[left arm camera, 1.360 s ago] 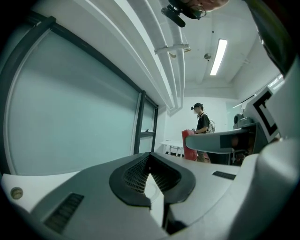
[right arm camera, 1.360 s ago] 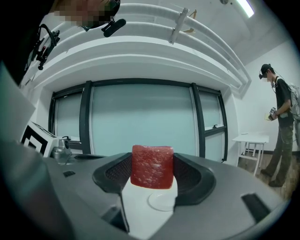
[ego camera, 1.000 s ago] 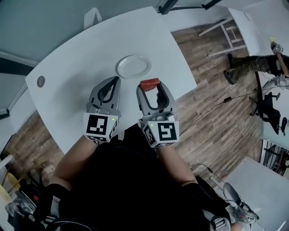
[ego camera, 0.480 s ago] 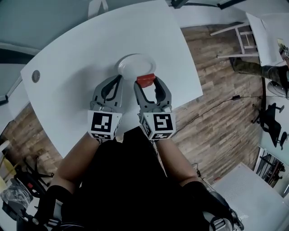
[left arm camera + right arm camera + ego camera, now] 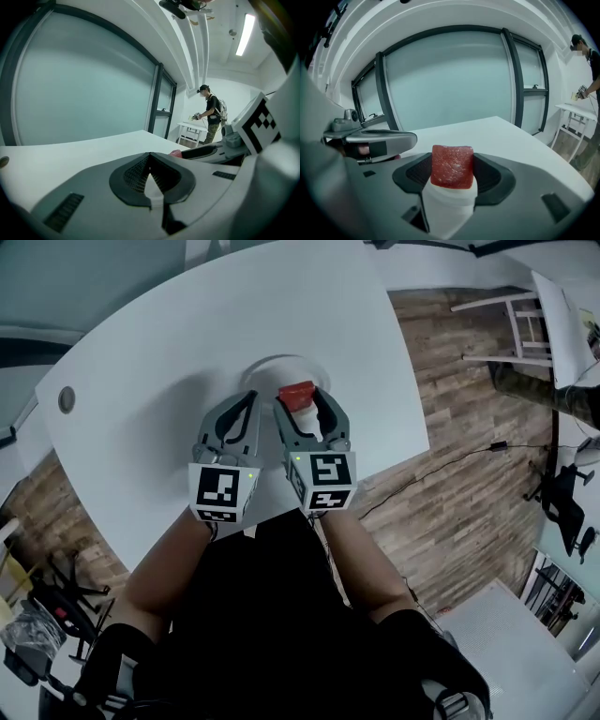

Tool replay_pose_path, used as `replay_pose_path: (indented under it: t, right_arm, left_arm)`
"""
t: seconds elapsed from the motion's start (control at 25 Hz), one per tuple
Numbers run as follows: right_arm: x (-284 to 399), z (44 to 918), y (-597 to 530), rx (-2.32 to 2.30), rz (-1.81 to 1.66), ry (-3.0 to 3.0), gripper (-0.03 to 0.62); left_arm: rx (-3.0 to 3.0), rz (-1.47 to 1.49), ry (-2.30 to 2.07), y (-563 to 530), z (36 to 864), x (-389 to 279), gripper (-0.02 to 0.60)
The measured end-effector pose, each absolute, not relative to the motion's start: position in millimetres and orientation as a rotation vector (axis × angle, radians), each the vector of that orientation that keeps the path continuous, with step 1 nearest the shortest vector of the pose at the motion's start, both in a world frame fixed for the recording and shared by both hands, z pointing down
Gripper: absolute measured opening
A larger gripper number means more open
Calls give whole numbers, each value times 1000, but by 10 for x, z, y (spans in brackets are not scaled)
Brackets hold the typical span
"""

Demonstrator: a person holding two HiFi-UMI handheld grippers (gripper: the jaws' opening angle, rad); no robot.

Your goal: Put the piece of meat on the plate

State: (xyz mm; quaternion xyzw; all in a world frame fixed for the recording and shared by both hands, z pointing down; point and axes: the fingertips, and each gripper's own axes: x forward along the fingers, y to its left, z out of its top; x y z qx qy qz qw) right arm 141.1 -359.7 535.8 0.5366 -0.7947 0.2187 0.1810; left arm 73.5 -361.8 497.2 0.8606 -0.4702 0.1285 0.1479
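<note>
Bright, even indoor light from a ceiling strip light (image 5: 245, 33). Soft shadows fall on the white counter (image 5: 169, 362). Strong fisheye bending and dark corners surround it.

The red, white-flecked meat block (image 5: 451, 166) is sitting between the grey right gripper's (image 5: 301, 403) black pads. Marker cubes (image 5: 223, 491) are showing black-and-white squares. The round white plate (image 5: 267, 367) is blending into the white table (image 5: 169, 343).

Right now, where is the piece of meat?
The piece of meat is held in the jaws of the right gripper, in the head view over the near edge of the white plate, right of the left gripper.
</note>
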Motion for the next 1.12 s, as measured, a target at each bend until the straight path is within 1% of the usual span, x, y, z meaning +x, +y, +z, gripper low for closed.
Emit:
replay_pose_path:
  t: [0.72,1.12]
  right_arm:
    - [1295,5774,-3735,1374,697,-2121,276]
    - [1278,5849,-3834,1328,688,-2090,276]
  left_arm:
    - [2374,452,-1326,-3798,5505,696,3]
    - [2349,462,-1333,-3840,5574,724,3]
